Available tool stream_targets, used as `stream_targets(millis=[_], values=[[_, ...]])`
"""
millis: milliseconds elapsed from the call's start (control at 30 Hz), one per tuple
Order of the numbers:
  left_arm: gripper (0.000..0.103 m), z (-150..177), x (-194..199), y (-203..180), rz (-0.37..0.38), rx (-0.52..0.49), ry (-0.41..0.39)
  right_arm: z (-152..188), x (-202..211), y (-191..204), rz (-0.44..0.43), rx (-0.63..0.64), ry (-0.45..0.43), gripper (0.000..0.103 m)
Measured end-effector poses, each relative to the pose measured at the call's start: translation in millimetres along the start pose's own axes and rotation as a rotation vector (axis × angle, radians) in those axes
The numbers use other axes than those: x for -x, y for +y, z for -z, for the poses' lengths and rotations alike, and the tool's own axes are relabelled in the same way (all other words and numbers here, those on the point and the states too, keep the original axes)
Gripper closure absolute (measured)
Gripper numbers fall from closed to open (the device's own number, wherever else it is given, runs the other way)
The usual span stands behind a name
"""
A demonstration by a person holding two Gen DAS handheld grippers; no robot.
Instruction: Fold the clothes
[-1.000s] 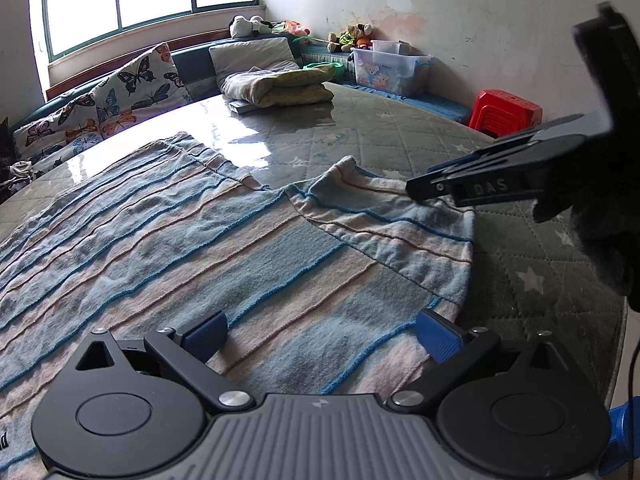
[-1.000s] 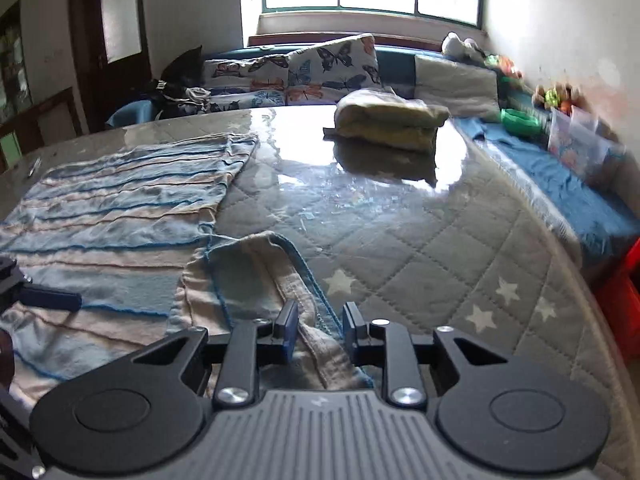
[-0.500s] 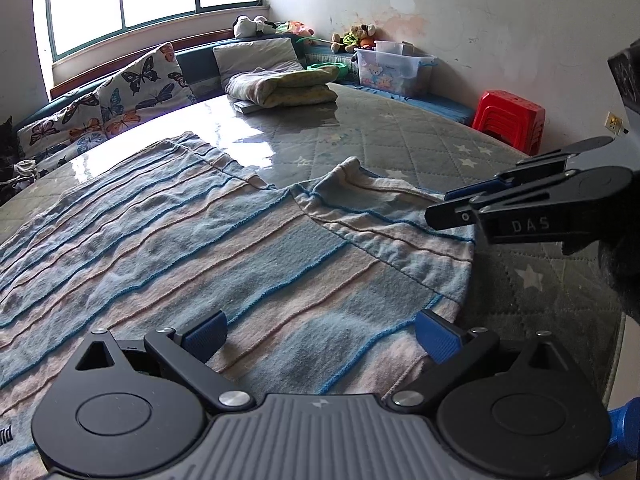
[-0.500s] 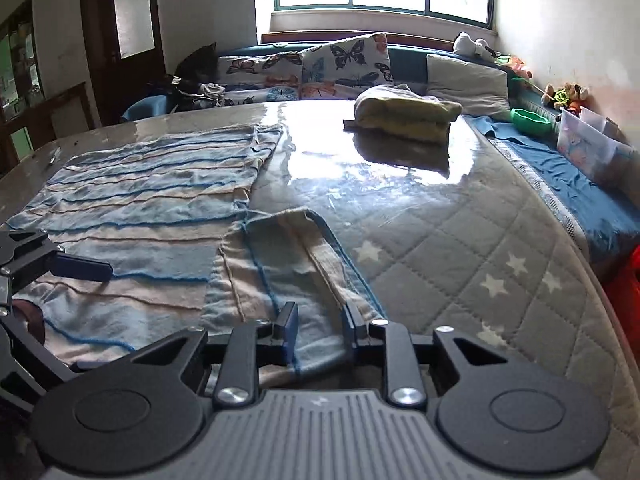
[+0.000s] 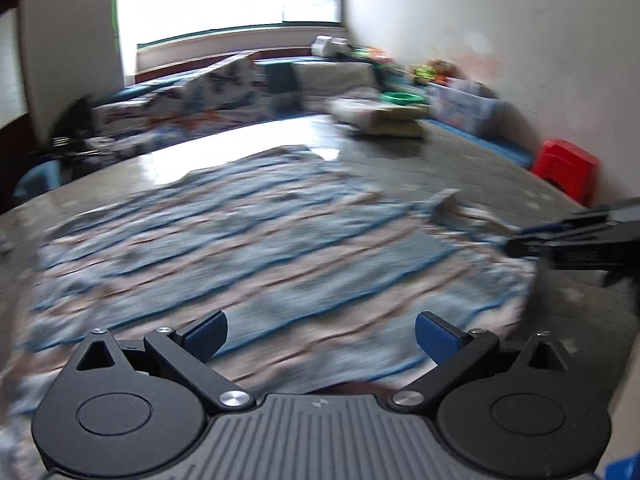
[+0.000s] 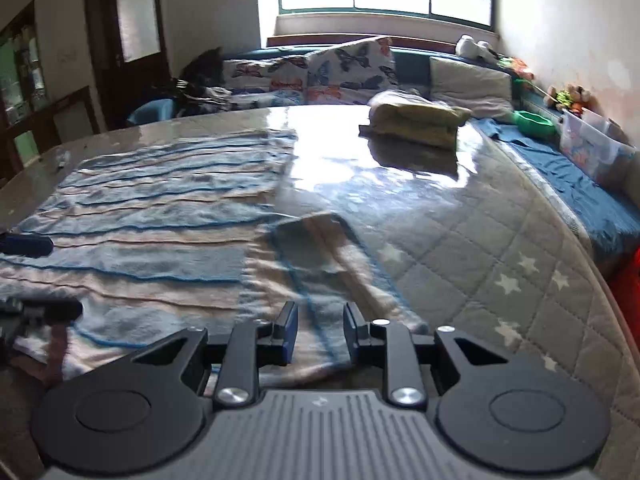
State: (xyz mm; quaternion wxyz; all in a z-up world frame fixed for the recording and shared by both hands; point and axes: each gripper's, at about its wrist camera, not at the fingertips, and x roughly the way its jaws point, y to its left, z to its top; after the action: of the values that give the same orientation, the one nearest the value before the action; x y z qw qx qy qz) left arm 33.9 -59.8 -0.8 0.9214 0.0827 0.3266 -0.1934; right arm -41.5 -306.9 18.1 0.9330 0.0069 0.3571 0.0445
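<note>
The mattress (image 6: 460,240) fills most of both views, grey, quilted with stars and glossy where the window light hits it. Spread flat across its near half lies the striped garment (image 6: 160,216), a soft knit in blue and tan bands; one sleeve (image 6: 320,256) is laid out along its right side, reaching toward the near edge. Farther back sits a folded bundle (image 6: 416,120) of other cloth (already dealt with, I would judge).

The garment looks light and limp, likely to sag and drag rather than hold any shape, so it wants taking at a hem, cuff or corner, where a pinch gathers both layers. On that slick cover it should slide easily.

The left claw (image 5: 320,338) hangs over the body of the garment with its jaws spread wide and nothing between them. The right claw (image 6: 321,332) sits low over the near end of the sleeve, jaws narrowed but with a gap showing; striped cloth shows in the gap, but whether the pads pinch it I cannot tell.
</note>
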Motion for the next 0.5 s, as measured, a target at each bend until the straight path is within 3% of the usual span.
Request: stream_targets(millis=[233, 500], values=[[0.001, 31, 38, 63, -0.165, 0.082, 0.022, 4, 4, 50, -0.143, 0.103, 0.024, 0.079], [0.001, 68, 50, 77, -0.193, 0.089, 0.084, 16, 5, 113, -0.277, 0.279, 0.064, 0.078]])
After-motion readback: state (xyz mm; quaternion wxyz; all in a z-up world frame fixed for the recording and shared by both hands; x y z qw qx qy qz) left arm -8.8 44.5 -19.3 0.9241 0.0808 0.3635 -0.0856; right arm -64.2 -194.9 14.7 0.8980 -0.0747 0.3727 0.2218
